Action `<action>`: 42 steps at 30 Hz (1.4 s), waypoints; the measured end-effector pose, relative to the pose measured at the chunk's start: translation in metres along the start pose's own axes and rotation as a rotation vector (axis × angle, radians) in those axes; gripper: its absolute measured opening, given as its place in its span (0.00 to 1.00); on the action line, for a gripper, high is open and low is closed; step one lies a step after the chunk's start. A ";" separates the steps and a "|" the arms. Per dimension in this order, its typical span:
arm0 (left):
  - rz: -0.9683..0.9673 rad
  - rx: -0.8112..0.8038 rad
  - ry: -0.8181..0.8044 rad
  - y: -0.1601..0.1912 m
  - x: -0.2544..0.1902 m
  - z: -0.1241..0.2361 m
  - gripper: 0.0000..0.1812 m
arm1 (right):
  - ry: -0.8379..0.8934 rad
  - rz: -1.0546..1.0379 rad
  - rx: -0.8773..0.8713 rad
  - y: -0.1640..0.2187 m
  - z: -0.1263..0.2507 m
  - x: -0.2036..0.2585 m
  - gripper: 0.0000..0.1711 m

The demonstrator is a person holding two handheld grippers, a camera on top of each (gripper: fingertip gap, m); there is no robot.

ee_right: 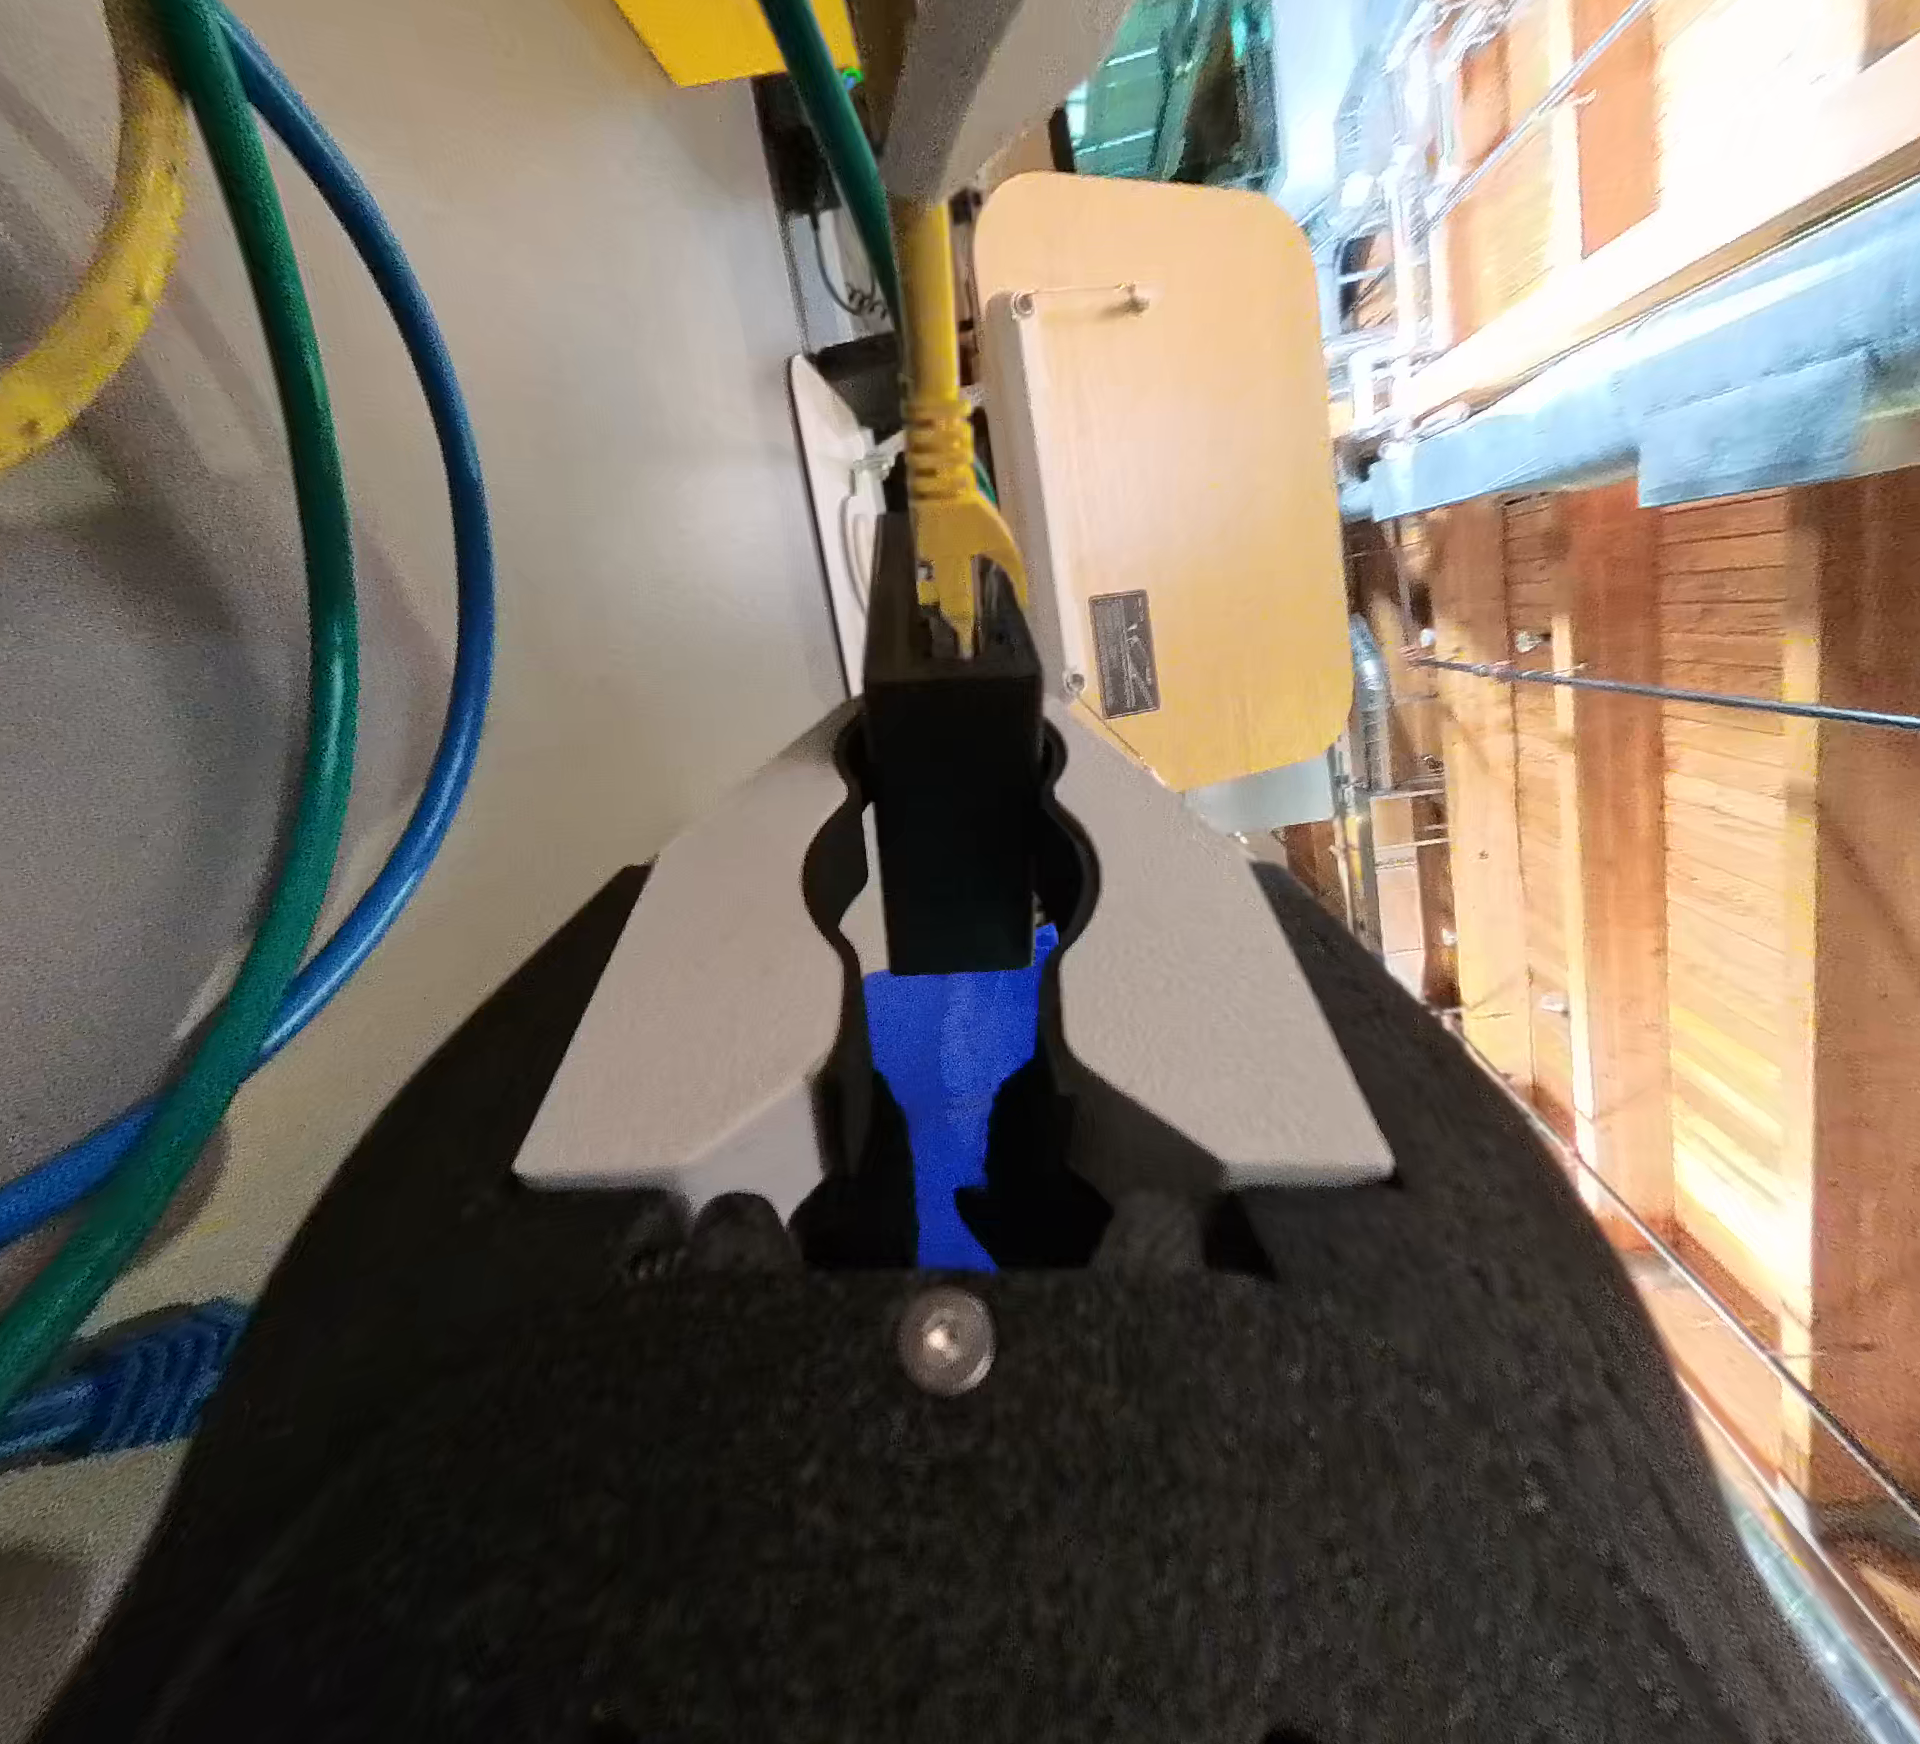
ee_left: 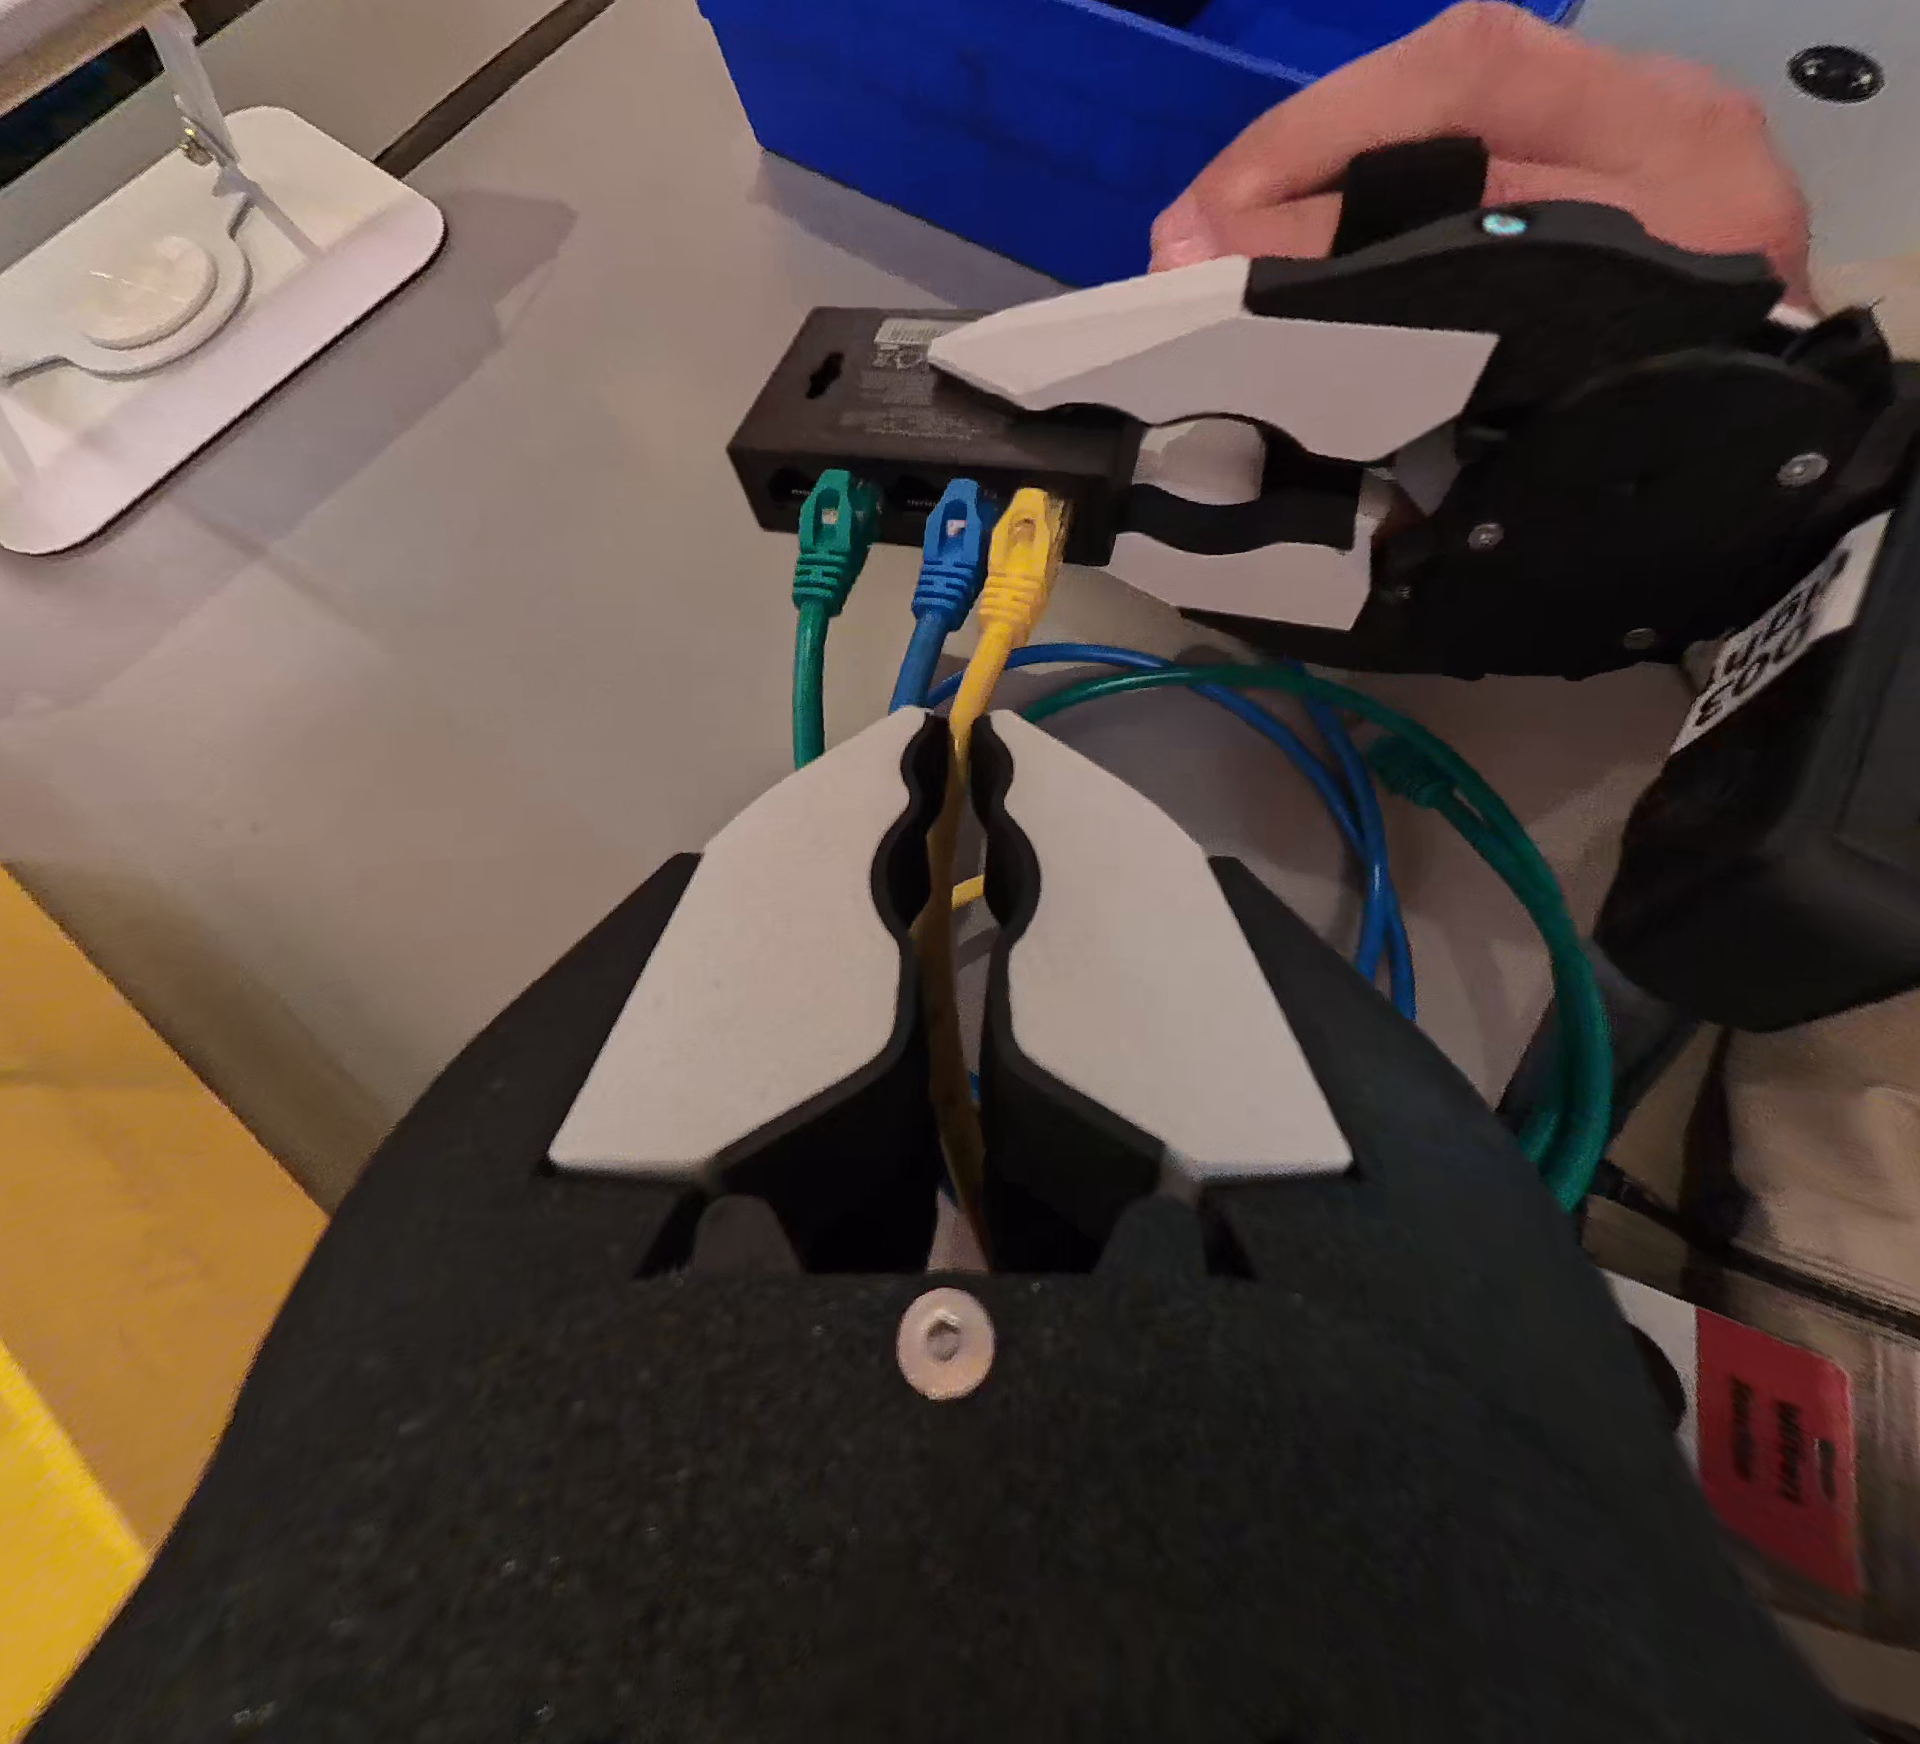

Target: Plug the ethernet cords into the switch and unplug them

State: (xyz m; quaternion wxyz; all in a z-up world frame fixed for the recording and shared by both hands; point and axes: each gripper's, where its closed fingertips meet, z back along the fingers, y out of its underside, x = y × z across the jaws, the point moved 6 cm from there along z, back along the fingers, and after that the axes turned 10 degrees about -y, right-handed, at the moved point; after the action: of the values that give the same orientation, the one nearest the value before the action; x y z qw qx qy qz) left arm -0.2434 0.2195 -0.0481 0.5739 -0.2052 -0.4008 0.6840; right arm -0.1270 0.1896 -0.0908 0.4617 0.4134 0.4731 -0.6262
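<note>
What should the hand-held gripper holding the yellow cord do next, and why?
Probably pull straight back, gently. The left hand-held gripper is shut on the yellow cord just behind its plug, which looks only partly seated in the switch, and the right hand-held gripper clamps the switch steady.

1. Soft, even indoor light; faint shadows on the grey surface (ee_left: 520, 551).
2. Wide-angle bending at the edges of both views.
3. Hand (ee_left: 1507, 125) motion-blurred; right view's background wall (ee_right: 1662, 551) smeared and overexposed.
</note>
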 end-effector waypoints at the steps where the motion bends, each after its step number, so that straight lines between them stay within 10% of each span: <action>1: -0.008 0.002 -0.004 0.000 0.000 0.000 0.03 | 0.008 0.005 -0.012 0.000 0.001 0.001 0.15; 24: -0.209 -0.125 -0.039 -0.010 -0.042 -0.011 0.01 | -0.136 -0.007 -0.035 -0.033 0.007 0.022 0.16; 29: -0.191 -0.178 -0.271 -0.018 0.007 0.021 0.00 | -0.141 -0.168 0.036 0.004 -0.006 0.000 0.15; 42: -0.089 -0.078 -0.026 0.003 0.001 -0.001 0.11 | -0.078 -0.068 0.018 0.000 -0.006 0.003 0.15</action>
State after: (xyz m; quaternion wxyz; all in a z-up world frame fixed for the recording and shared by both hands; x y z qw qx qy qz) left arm -0.2450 0.2209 -0.0507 0.5899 -0.2006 -0.4433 0.6444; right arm -0.1275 0.1954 -0.0950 0.4546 0.3764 0.4628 -0.6615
